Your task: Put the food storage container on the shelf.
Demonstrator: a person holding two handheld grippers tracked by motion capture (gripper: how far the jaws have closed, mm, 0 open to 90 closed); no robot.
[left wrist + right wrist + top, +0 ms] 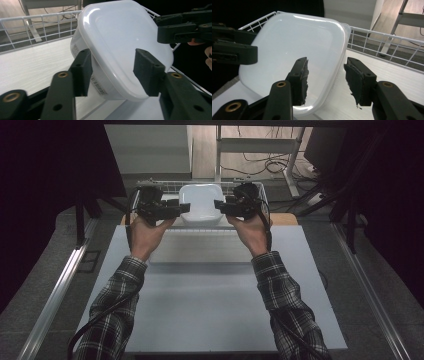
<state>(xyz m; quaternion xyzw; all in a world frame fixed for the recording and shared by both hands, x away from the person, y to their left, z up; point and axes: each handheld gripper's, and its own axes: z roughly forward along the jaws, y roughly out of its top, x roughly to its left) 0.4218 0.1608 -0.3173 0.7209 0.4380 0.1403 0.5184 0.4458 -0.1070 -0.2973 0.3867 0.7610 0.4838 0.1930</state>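
— Where is the white plastic tub (200,202)?
— It's tilted in the wire basket (170,185). Your left claw (112,71) and right claw (325,80) are released around its edges.
— Next?
— Squeeze both, then lift.

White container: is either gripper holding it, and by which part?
Neither grip is certain. Left gripper and right gripper straddle opposite rims of the white container, jaws apart.

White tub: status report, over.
Both tongs, left and right, open, straddling opposite rims. White tub tilted in wire basket, not yet clamped. Nothing in the way.
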